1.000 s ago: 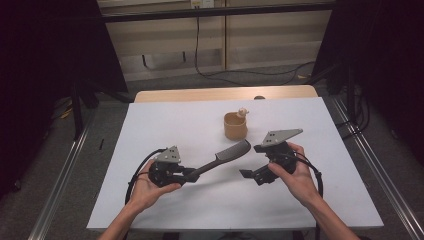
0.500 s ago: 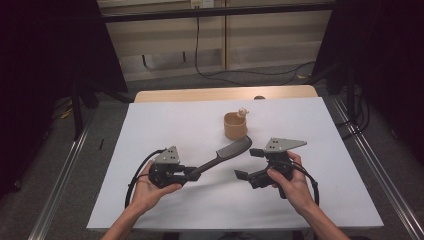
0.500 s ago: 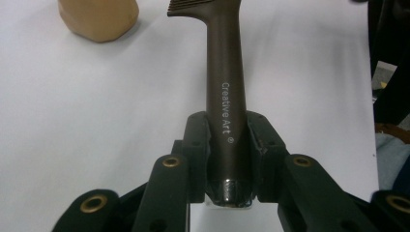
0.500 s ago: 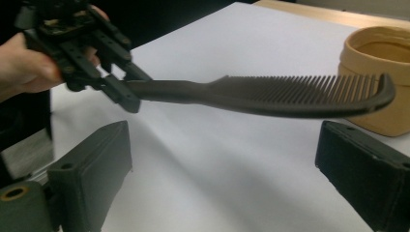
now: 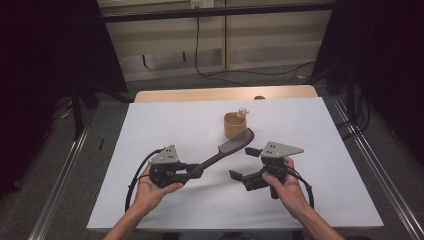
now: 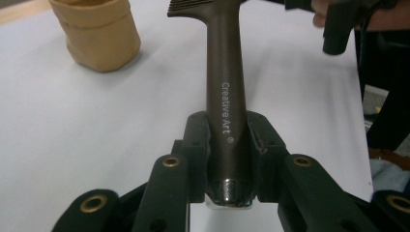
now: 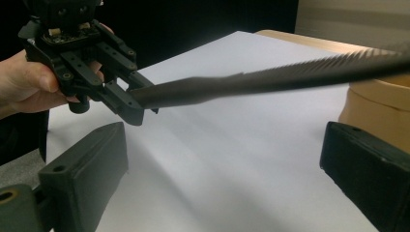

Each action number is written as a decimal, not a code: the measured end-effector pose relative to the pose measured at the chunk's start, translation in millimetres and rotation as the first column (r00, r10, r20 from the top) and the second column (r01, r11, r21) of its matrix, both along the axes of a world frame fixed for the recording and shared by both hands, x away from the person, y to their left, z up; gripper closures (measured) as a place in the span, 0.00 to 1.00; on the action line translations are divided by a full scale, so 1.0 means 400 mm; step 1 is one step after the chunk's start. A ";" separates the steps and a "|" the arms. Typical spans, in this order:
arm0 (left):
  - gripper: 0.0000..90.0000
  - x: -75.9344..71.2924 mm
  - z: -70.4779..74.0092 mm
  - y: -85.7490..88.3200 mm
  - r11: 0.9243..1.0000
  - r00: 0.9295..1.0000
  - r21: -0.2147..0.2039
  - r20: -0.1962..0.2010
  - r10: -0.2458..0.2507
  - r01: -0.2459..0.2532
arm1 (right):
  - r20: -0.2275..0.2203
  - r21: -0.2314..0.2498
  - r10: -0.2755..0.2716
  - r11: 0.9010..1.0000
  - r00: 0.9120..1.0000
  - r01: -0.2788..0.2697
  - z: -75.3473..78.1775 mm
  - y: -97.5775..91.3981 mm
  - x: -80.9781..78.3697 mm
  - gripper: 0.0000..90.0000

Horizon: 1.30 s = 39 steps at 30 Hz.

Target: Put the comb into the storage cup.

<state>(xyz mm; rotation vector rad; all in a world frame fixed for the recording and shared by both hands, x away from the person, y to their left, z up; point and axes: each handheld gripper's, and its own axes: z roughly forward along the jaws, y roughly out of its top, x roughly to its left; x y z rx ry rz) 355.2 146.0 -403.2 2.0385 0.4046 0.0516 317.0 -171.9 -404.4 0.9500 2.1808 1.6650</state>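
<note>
In the high view, the left gripper [image 5: 192,171] is clenched on the handle end of a dark brush [image 5: 227,148]. The brush slants up and away across the white table [image 5: 165,120], its head just beside a tan cup [image 5: 234,126] that holds a small pale thing, too small to tell. The right gripper [image 5: 245,163] sits right of the brush, near its head but apart from it, jaws spread wide and holding nothing. Compared with a second ago, the right gripper is lower and closer to the table, while the left gripper and brush lie as they did.

In the left gripper view, the jaws press on both sides of the brush handle [image 6: 226,96], which bears the words "Creative Art". The handle runs straight away from the camera toward the bristled head at the top edge. The cup [image 6: 96,31] stands to the upper left, and the right gripper [image 6: 338,24] shows at the upper right.

In the right gripper view, its own two jaws stand far apart with bare table between them. Beyond them the brush [image 7: 270,79] crosses the picture, held at its left end by the left gripper [image 7: 128,99]. The cup [image 7: 377,108] sits at the right edge.
</note>
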 end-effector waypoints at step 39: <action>0.81 0.001 0.042 -0.036 0.992 0.997 -0.121 0.076 0.034 -0.025 | -0.063 0.345 -0.049 0.936 0.997 0.068 0.032 0.062 0.033 0.43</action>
